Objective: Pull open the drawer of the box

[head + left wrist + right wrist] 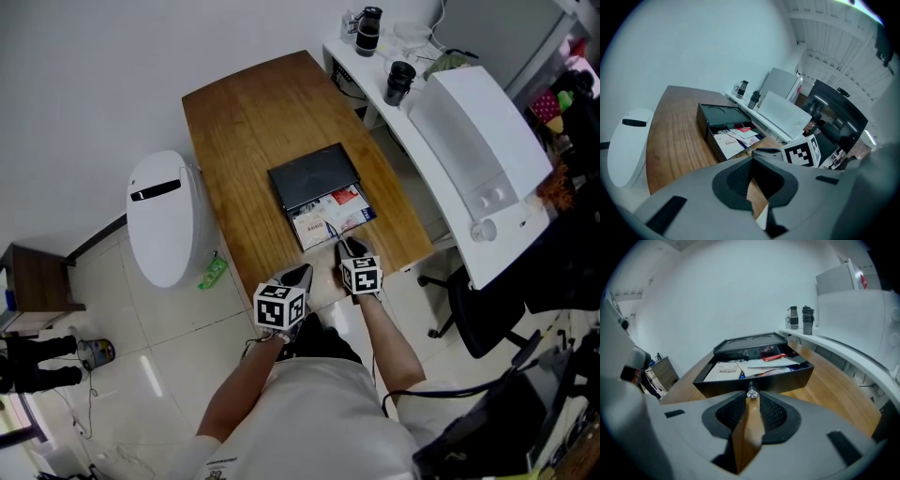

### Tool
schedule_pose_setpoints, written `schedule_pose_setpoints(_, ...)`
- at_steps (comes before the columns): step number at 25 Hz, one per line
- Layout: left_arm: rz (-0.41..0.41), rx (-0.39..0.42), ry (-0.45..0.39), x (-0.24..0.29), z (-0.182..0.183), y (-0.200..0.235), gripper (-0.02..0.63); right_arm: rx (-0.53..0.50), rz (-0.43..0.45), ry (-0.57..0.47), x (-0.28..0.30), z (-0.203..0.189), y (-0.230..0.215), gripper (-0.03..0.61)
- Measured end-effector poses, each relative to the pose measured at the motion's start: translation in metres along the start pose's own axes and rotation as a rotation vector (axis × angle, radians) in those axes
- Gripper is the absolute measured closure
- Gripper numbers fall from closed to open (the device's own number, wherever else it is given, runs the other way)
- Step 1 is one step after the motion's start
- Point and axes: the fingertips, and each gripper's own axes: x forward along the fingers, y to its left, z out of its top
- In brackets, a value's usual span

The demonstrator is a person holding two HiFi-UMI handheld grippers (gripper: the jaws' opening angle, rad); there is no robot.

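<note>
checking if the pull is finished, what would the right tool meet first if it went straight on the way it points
The small clear knob on the front of the open drawer, just ahead of the right tool; whether they already touch is unclear.

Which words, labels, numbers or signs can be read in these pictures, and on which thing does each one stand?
No text here can be read as words.
Papers in the open drawer: printed lines, too small and blurred to read.
Red packet in it: print not legible.
Cube on the right claw, cube on the left claw: square black-and-white markers, no letters.
</note>
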Motion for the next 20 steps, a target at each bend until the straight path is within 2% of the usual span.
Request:
schedule_pose_setpoints(6, -0.001, -0.034, -0.066, -0.035, 0.005, -0.022, 0.611, -0.008, 0.022, -0.036, -0.047, 0.006, 0.011, 0.513)
schedule_pose_setpoints(8, 0.005, -0.042, -0.085, -0.048, 0.001, -0.030, 0.611, -0.016, 0.022, -0.054, -0.065, 0.006, 0.012, 0.578)
schedule_pose_setpoints(9, 0.006, -0.046, -0.092, -0.054, -0.002, -0.035, 0.611, -0.016, 0.021, -0.067, -0.073, 0.007, 0.012, 0.589)
schedule_pose_setpoints(14, 0.005, -0.044, -0.102, -0.076, -0.019, -0.061, 0.611, 0.023, 0.049, -0.135, -0.119, 0.019, 0.016, 0.589)
schedule_pose_setpoints(20, -0.042, 0.007, -0.100, -0.096, -0.025, -0.090, 0.611, 0.068, 0.078, -0.229, -0.175, 0.037, 0.036, 0.589)
